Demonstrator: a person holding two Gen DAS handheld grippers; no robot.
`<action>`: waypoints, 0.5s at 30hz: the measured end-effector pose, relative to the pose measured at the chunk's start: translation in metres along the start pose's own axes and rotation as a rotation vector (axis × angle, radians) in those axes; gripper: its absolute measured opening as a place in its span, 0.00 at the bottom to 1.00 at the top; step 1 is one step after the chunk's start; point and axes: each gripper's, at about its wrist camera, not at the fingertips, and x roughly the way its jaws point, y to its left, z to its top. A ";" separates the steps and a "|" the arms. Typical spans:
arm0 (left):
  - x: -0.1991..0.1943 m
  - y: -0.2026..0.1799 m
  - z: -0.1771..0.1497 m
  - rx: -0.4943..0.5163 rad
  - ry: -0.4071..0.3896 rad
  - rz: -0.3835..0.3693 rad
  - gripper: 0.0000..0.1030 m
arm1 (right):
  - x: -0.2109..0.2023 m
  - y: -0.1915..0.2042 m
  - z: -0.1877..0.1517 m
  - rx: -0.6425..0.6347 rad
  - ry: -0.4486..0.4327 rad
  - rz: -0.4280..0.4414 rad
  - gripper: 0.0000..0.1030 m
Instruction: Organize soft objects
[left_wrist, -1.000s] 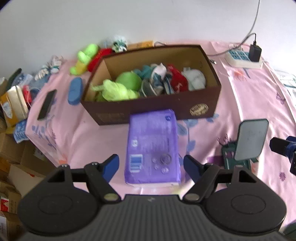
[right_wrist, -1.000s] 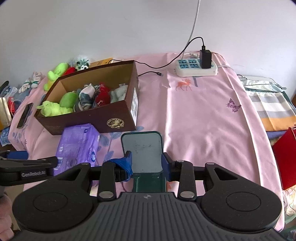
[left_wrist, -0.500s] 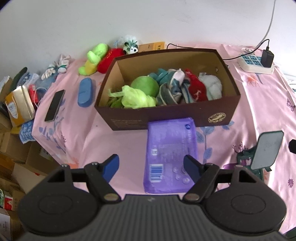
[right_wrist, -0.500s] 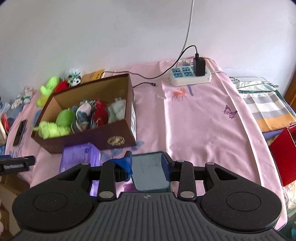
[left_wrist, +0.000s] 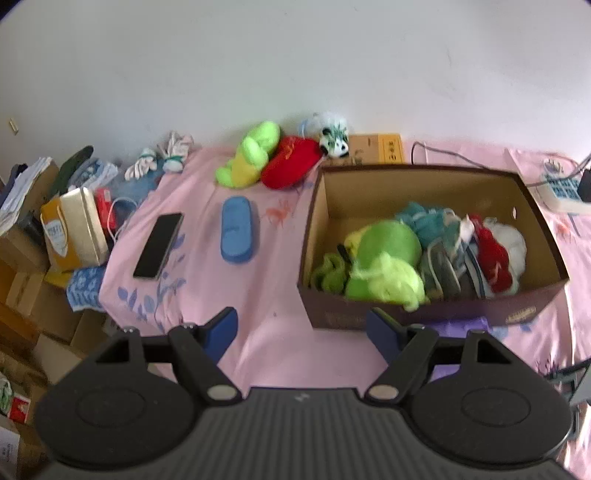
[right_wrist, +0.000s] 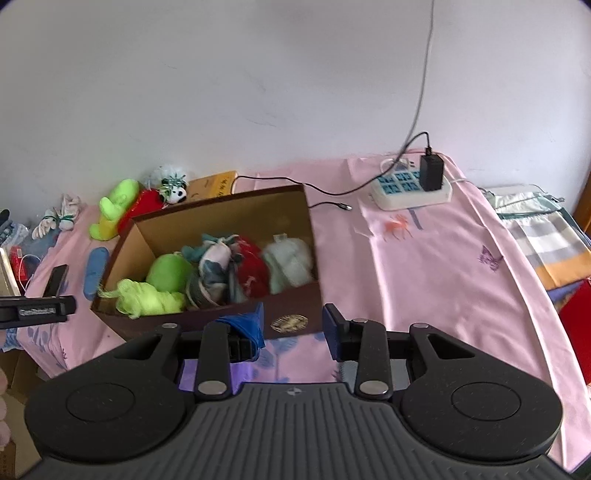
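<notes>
Both tools hang above the near edge of a bench covered in pink cloth (right_wrist: 436, 266). On the left tool (left_wrist: 301, 328) the fingers are spread wide with nothing between them, over bare cloth just left of a brown cardboard box (left_wrist: 417, 317). The right tool (right_wrist: 291, 325) is also released, its fingers parted and holding nothing, in front of the box (right_wrist: 295, 314) near the round gold seal on its front wall. Inside the box the soft things lie packed in a row: a lime fuzzy bundle (left_wrist: 388, 280), a green ball-shaped plush (left_wrist: 391, 242), teal and grey cloth pieces (left_wrist: 436, 240), a red plush (left_wrist: 491, 258) and a pale white one (left_wrist: 513, 240) at the right end. A purple pack (left_wrist: 458, 326) lies on the cloth just in front of the box, mostly hidden behind the left tool. Outside the box, to its left near the wall, sit a lime and yellow plush (left_wrist: 251, 158), a red plush touching it (left_wrist: 291, 166) and a small panda toy (left_wrist: 334, 142) beside a yellow carton (left_wrist: 380, 149). A blue case (left_wrist: 236, 234) and a black phone (left_wrist: 159, 245) lie flat on the cloth further left. Well to the right of the box, a white power strip (right_wrist: 410, 190) with a black charger plugged in rests near the wall.
</notes>
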 end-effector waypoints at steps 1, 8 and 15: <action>0.002 0.002 0.002 0.003 -0.009 -0.007 0.77 | 0.001 0.004 0.000 -0.003 -0.008 0.005 0.17; 0.015 0.000 0.010 0.045 -0.026 -0.049 0.77 | 0.006 0.027 0.003 -0.035 -0.073 0.018 0.17; 0.019 -0.003 0.015 0.046 -0.028 -0.075 0.77 | 0.016 0.043 0.009 -0.069 -0.092 0.039 0.17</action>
